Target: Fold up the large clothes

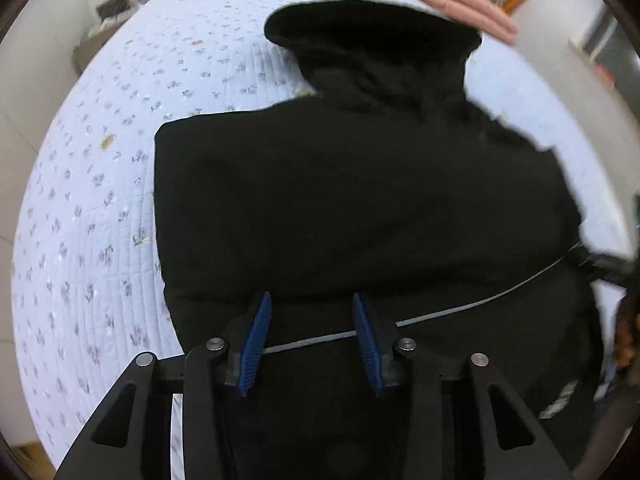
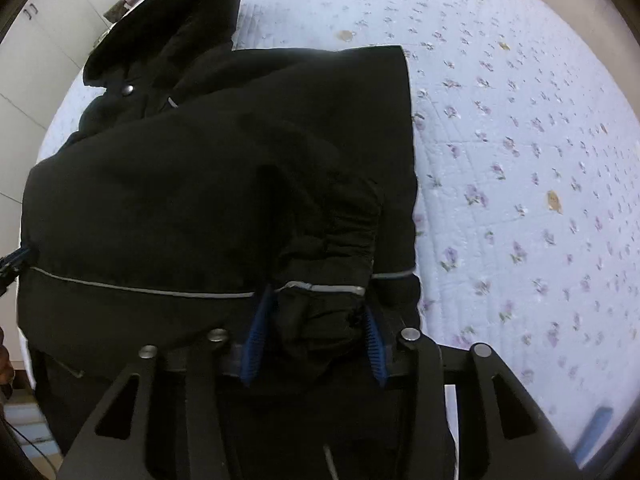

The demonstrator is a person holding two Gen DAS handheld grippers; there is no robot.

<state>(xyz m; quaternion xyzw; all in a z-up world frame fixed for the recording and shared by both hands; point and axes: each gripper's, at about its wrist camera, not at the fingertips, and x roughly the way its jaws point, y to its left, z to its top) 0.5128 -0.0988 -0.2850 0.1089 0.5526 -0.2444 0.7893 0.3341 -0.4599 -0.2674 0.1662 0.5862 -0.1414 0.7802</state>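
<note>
1. Black padded jacket (image 1: pixel 360 200) lies across the bed (image 1: pixel 100 200), sides folded in, hood (image 1: pixel 372 28) pointing toward the far edge.
2. Bed cover is pale blue quilting with small purple flower print; it shows on the left of the left wrist view and on the right of the right wrist view.
3. Left gripper (image 1: pixel 312 336) hovers over the jacket's lower part; jaws stand wide, blue ribbed pads (image 1: pixel 256 344) apart, nothing between them but the cloth below. A thin grey reflective stripe (image 1: pixel 480 300) runs across between the pads.
4. Right gripper (image 2: pixel 316 340): jaws wide, with a bunched sleeve cuff (image 2: pixel 320 312) sitting between the pads; cannot tell whether they pinch it.
5. Only the right wrist view shows the gathered elastic sleeve (image 2: pixel 332 224), a metal snap (image 2: pixel 128 89) near the collar, and white cupboard doors (image 2: pixel 36 40) at left.
6. Only the left wrist view shows a pink folded quilt (image 1: pixel 452 0) at the bed's far edge, just beyond the hood.
7. The other gripper's blue tip (image 2: pixel 14 260) peeks in at the left edge of the right wrist view, touching the jacket's side.
</note>
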